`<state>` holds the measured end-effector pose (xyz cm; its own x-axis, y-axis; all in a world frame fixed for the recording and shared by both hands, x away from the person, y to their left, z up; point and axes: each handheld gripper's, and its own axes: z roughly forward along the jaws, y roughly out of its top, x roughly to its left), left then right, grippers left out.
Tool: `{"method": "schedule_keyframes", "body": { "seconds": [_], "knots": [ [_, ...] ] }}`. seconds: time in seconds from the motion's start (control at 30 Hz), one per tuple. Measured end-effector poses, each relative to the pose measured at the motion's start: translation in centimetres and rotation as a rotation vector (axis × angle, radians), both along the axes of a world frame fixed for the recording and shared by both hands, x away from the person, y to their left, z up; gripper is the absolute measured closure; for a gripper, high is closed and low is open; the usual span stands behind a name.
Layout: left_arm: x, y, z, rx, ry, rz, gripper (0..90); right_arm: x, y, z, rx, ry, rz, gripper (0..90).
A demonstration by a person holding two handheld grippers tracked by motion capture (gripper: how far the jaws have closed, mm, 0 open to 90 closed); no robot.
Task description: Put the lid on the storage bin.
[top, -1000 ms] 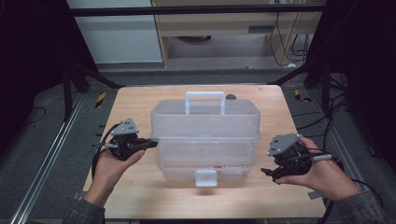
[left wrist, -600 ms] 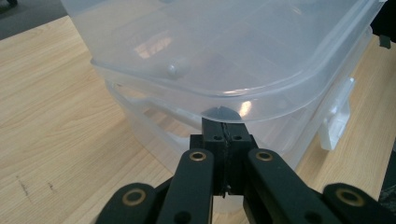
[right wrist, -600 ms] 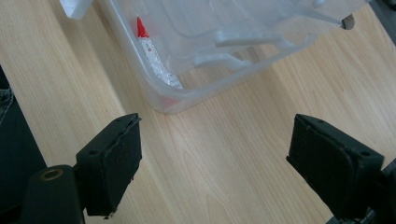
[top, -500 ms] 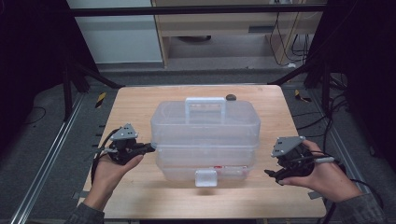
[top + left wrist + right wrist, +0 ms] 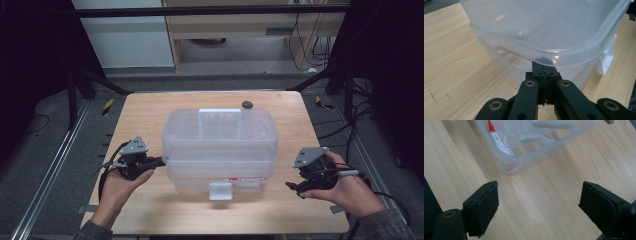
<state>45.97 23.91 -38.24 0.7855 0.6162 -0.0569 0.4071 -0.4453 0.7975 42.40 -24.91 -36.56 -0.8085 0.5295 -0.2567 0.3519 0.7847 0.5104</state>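
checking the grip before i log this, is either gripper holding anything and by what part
Neither holds anything. The left gripper is shut with its tip tucked under the lid rim of the clear plastic box. The right gripper is open over the bare table.

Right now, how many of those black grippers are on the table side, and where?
2. The left gripper is shut, its tips against the box's left side under the lid rim. The right gripper is open, off the box's right side.

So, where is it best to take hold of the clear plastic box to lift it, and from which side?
Probably by the white handle on top of the clear plastic box, coming from above. It is a raised bar over the lid's middle, narrow enough for fingers to close around, while the box walls look wide and smooth.
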Motion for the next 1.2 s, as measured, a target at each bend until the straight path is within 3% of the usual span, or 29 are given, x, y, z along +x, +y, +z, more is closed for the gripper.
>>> {"method": "schedule_keyframes", "body": {
  "seconds": [0.57, 0.7, 0.83, 1.03, 1.1, 1.2],
  "knots": [
    [-0.3, 0.0, -0.9, 0.021, 0.006, -0.007, 90.0, 0.4, -0.8, -2.0, 0.016, -0.008, -0.066, 13.6],
    [0.0, 0.7, -0.6, 0.089, -0.035, 0.054, 89.8, 0.6, -0.9, -2.5, 0.015, -0.016, -0.091, 12.3],
    [0.5, 2.0, -0.2, 0.068, -0.043, 0.096, 89.8, 0.9, -1.0, -2.8, 0.013, -0.03, -0.119, 11.8],
    [2.2, 3.6, -1.3, 0.116, -0.047, 0.171, 88.4, 2.2, -1.6, -4.5, 0.025, -0.052, -0.218, 12.5],
    [2.7, 4.0, -2.1, 0.127, -0.056, 0.2, 81.6, 2.8, -1.9, -5.2, 0.036, -0.064, -0.262, 12.9],
    [3.4, 4.4, -3.5, 0.143, -0.068, 0.265, 52.4, 3.7, -2.3, -6.3, 0.053, -0.079, -0.318, 13.1]
  ]
}}
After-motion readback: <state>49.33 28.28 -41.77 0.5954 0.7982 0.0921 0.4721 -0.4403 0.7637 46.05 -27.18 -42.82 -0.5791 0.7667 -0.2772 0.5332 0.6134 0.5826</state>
